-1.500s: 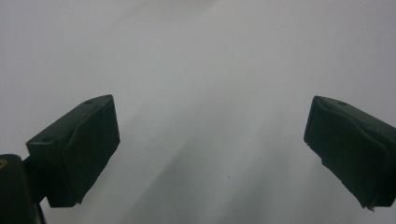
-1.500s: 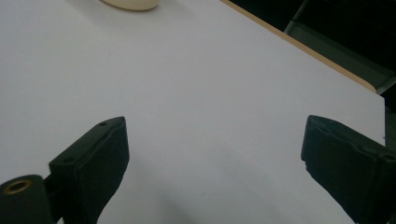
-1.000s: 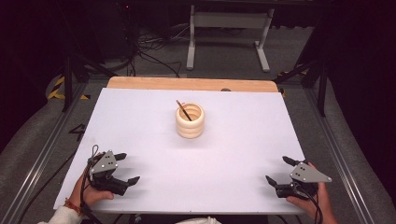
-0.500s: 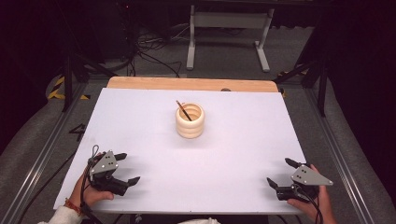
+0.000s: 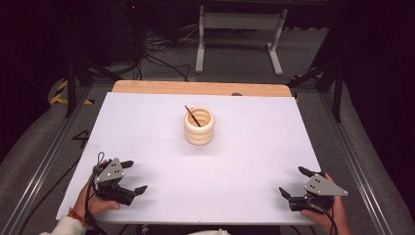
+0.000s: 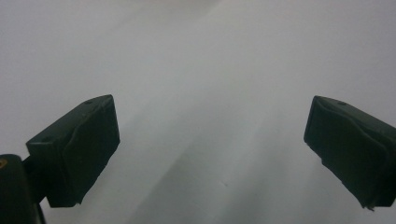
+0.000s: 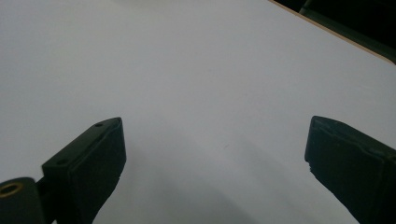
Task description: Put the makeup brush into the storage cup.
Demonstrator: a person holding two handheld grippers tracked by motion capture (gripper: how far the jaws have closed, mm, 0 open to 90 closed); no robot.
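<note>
You rested your left claw (image 5: 131,176) and right claw (image 5: 295,182) wide open, empty, at the white bench's (image 5: 244,161) near corners (likely ready), well apart from the centred ribbed cream wooden cup (image 5: 199,127) holding a thin brown stick (image 5: 192,115).

holders: one ribbed cream pot (image 5: 199,128) | sticks: one thin brown stick (image 5: 192,115) leaning inside the pot | boards: one white board (image 5: 205,171) | grippers: two, left gripper (image 5: 134,176) and right gripper (image 5: 295,181), each with two jaws spread wide
</note>
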